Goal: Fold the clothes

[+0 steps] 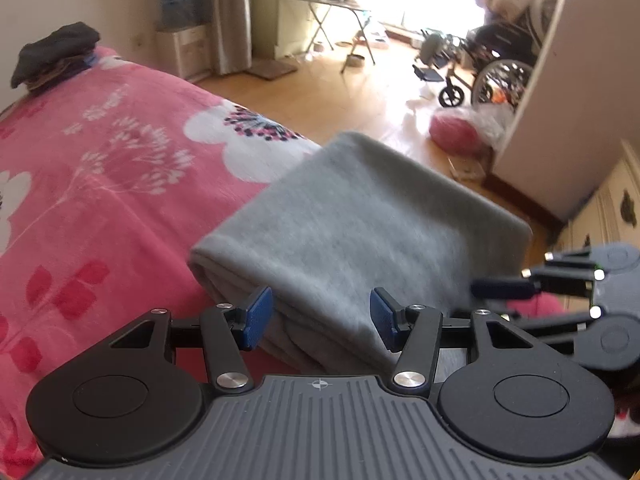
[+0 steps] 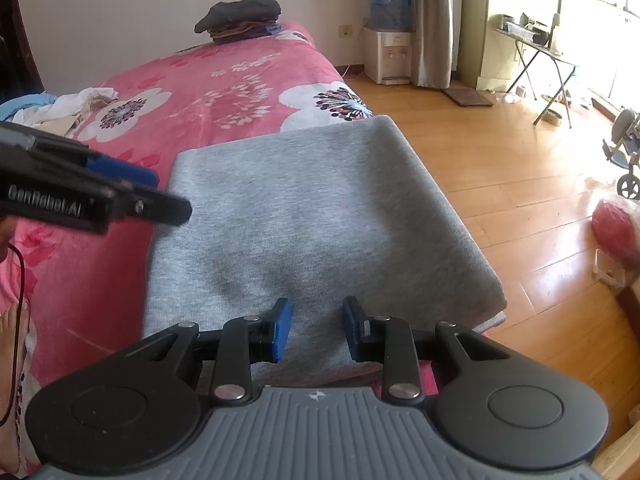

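Big pink flowery bed blanket (image 2: pixel 224 92) underneath. On its near corner, folded soft grey cloth (image 2: pixel 312 216). Over the cloth's near edge, left gripper (image 1: pixel 321 318) half open, right gripper (image 2: pixel 316 329) narrower; grip unclear.

Both cams ride just behind their own tongs, tilted down along the fingers. Left wrist view: left gripper (image 1: pixel 321 318) fills the bottom, grey folded garment (image 1: pixel 360 232) right ahead of the pads, very near. Right wrist view: same setup, right gripper (image 2: pixel 317 328) at the bottom, garment straight ahead. Shared: the garment, pink bedspread (image 1: pixel 100 160) beyond the tips, dark clothes stack (image 2: pixel 240 18) far ahead (each cam also catches the other gripper at its edge).
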`<state>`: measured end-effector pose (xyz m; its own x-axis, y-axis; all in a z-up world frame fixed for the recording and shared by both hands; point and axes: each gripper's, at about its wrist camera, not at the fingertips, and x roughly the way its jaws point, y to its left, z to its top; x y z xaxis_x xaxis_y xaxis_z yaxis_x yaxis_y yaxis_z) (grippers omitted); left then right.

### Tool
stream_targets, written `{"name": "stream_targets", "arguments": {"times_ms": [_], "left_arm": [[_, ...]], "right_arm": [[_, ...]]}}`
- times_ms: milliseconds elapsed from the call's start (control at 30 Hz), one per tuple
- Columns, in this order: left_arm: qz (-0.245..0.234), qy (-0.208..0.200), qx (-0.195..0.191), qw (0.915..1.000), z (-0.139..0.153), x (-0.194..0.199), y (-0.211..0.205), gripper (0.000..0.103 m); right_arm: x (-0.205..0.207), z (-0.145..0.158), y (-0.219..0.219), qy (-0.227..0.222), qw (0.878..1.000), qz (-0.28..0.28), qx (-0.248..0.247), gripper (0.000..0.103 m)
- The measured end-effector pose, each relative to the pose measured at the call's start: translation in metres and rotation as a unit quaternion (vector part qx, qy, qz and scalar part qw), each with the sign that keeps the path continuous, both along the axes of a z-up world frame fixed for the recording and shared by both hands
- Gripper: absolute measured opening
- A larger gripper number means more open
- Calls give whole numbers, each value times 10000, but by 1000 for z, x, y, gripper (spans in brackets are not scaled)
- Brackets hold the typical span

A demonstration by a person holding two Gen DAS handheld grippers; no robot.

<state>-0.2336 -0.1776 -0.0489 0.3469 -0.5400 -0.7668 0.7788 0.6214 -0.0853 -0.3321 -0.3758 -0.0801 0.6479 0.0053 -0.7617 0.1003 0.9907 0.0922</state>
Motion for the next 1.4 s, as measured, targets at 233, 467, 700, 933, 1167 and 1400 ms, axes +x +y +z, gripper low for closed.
{"name": "stream_targets", "arguments": {"times_ms": [233,467,700,933,1167,1400], "left_arm": [[119,22,15,9999,0,5,-3,54],[211,57,114,9997,-2,6,-14,54],[254,91,409,9988,-11,4,-22,56],[277,116,501,9983,-14,3,-22,58],[304,182,513,9981,-15,4,-22,58],[332,206,562,9977,-15,4,-24,58]], "right_arm": [[-1,0,0,-6,10000,-18,64,31],[-2,0,-1,-26,9999,-35,116,32],[-2,0,0,-45,9999,-43,140,32],[-1,10,-6,-122,9995,-121,257,32],[3,20,-19,-259,9987,-404,187,32],[7,10,-22,0,9988,-476,118,32]]}}
